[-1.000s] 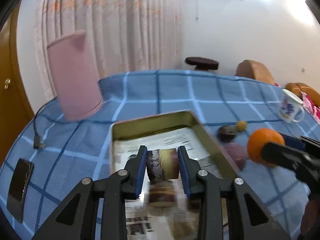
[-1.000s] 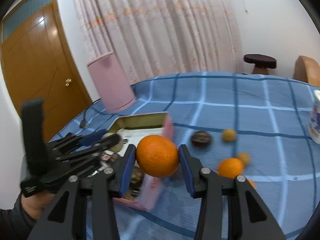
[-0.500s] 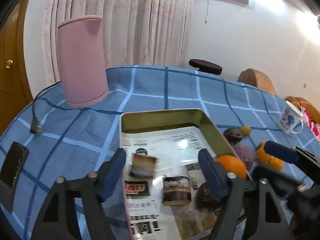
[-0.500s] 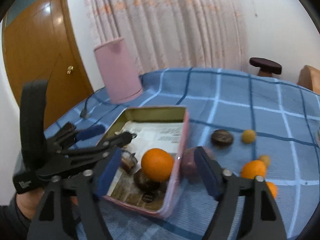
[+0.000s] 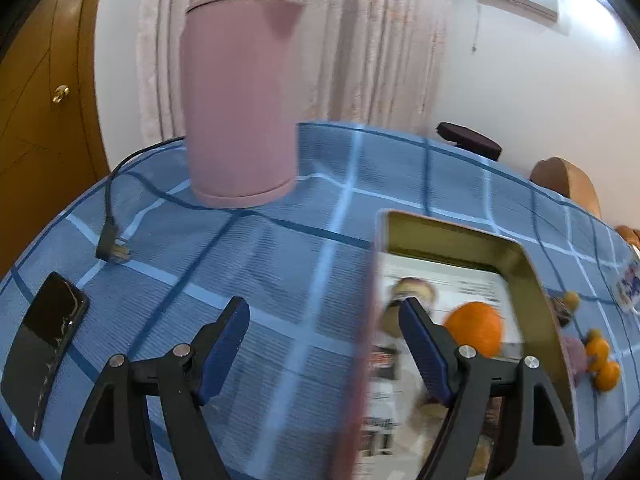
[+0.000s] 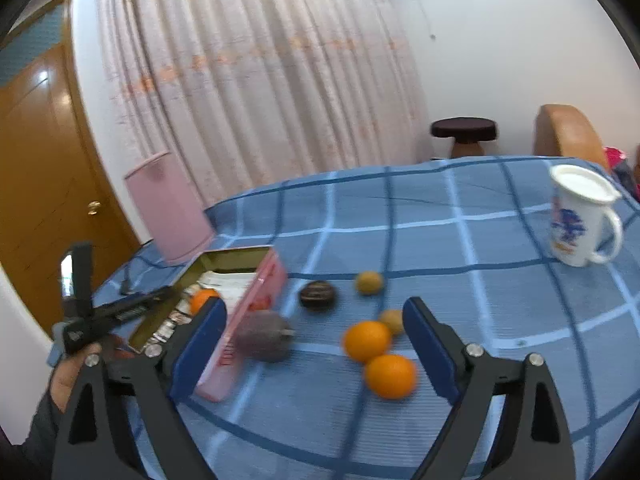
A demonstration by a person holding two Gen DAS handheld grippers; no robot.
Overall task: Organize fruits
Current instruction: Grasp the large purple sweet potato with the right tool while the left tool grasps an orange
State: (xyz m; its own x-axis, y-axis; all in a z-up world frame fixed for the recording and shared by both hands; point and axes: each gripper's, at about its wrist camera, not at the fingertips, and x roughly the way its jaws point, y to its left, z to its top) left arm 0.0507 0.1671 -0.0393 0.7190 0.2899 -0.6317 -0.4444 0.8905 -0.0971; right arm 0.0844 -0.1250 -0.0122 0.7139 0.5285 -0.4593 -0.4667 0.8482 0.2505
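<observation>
A pink tin (image 5: 516, 256) (image 6: 256, 300) lies open on the blue checked cloth. An orange (image 5: 474, 326) (image 6: 201, 299) and some brown fruit pieces (image 5: 410, 290) lie inside it. My left gripper (image 5: 324, 344) is open and empty, straddling the tin's left wall. My right gripper (image 6: 314, 346) is open and empty above loose fruit: two oranges (image 6: 366, 340) (image 6: 390, 376), a purple fruit (image 6: 264, 340), a dark round fruit (image 6: 317, 295) and two small yellow fruits (image 6: 369, 282) (image 6: 393, 321). The left gripper also shows at the left of the right wrist view (image 6: 120, 312).
A pink kettle (image 5: 240, 96) (image 6: 168, 208) stands at the back left, its cord and plug (image 5: 112, 246) trailing on the cloth. A black phone (image 5: 40, 364) lies at the left edge. A white mug (image 6: 580, 216) stands at the right.
Both grippers opened and let go: the brown fruit piece and the orange now lie in the tin. The left gripper swung left over the tin wall; the right gripper moved right over the loose fruit.
</observation>
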